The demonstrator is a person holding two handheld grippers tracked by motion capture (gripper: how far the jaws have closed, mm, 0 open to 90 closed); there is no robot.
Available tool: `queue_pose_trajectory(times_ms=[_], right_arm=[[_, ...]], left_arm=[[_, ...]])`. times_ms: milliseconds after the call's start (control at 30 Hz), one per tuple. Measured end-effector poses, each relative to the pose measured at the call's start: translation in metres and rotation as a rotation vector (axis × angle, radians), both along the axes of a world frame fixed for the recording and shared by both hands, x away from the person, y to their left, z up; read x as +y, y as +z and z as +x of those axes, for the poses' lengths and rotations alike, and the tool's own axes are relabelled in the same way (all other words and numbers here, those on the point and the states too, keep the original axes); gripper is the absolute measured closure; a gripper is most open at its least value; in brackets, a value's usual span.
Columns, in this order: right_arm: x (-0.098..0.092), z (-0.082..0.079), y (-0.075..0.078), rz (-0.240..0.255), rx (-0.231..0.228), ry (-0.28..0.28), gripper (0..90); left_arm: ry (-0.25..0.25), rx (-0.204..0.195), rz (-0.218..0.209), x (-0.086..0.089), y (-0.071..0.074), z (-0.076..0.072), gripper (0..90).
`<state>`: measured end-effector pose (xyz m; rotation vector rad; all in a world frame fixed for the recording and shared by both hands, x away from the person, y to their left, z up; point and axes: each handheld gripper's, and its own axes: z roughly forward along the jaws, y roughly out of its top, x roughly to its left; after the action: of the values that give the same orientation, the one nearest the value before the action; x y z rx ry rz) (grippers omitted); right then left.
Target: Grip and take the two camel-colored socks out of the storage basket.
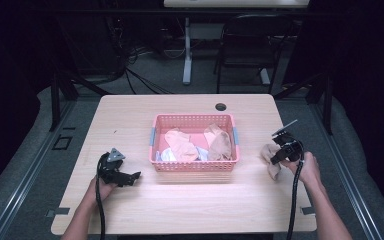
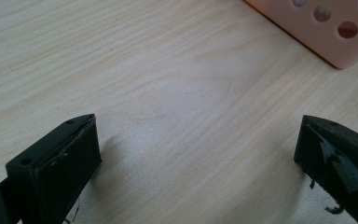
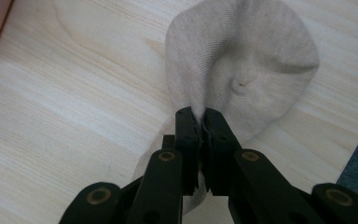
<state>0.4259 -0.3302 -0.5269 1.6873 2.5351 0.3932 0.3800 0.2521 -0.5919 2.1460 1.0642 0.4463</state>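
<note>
Pale wood makes up the table [image 1: 145, 210], the largest thing in the scene. At its middle stands a pink basket [image 1: 195, 166] with perforated walls, and several socks [image 1: 182, 145] in beige and pale tones lie heaped inside it. To the right of the basket, well apart from it and near the table's right edge, a cream sock [image 3: 242, 60] droops onto the wood, bunched where it is held. The right gripper [image 3: 199, 122] has its two black jaws pressed together on a fold of that sock, the cloth pinched between them. On the other side, the left gripper [image 1: 130, 177] rests low over the table to the left of the basket, its jaws spread wide apart with bare wood between them and a corner of the basket just ahead.
</note>
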Motion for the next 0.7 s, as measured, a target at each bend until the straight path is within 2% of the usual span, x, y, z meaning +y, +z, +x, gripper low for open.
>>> queue_pose_trajectory(times_ms=[133,167,200,233,267,333,367,400,467,500,533,567,633,700], right_arm=[[0.001,0.001,-0.004,0.002,0.012,0.000,84.9],[0.001,0.000,-0.003,0.000,0.006,0.003,80.2],[0.001,0.000,-0.003,0.000,0.006,0.003,80.2],[0.001,-0.001,0.000,0.010,-0.010,0.007,70.9],[0.001,-0.001,0.000,0.010,-0.010,0.007,70.9],[-0.002,-0.001,0.006,0.017,-0.007,0.022,59.8],[-0.005,-0.003,0.011,0.025,-0.024,0.014,48.3],[-0.005,-0.003,0.011,0.025,-0.024,0.014,48.3],[-0.006,-0.004,0.017,0.035,-0.054,0.001,36.7],[-0.008,-0.005,0.023,0.046,-0.058,-0.006,27.5],[-0.008,-0.005,0.023,0.046,-0.058,-0.006,27.5],[-0.010,-0.006,0.030,0.068,-0.076,-0.008,22.8],[-0.010,-0.007,0.032,0.085,-0.092,-0.018,19.2],[-0.010,-0.009,0.040,0.088,-0.105,-0.005,15.0]], left_arm=[[0.000,0.000,0.000,0.000,0.000,0.000,0.0],[0.000,0.000,0.000,0.000,0.000,0.000,0.0],[0.000,0.000,0.000,0.000,0.000,0.000,0.0],[0.000,0.000,0.000,0.000,0.000,0.000,0.0],[0.000,0.000,0.000,0.000,0.000,0.000,0.0],[0.000,0.000,0.000,0.000,0.000,0.000,0.0],[0.000,0.000,0.000,0.000,0.000,0.000,0.0],[0.000,0.000,0.000,0.000,0.000,0.000,0.0],[0.000,0.000,0.000,0.000,0.000,0.000,0.0],[0.000,0.000,0.000,0.000,0.000,0.000,0.0],[0.000,0.000,0.000,0.000,0.000,0.000,0.0],[0.000,0.000,0.000,0.000,0.000,0.000,0.0],[0.000,0.000,0.000,0.000,0.000,0.000,0.0],[0.001,0.000,0.000,0.000,0.000,0.000,0.0]])
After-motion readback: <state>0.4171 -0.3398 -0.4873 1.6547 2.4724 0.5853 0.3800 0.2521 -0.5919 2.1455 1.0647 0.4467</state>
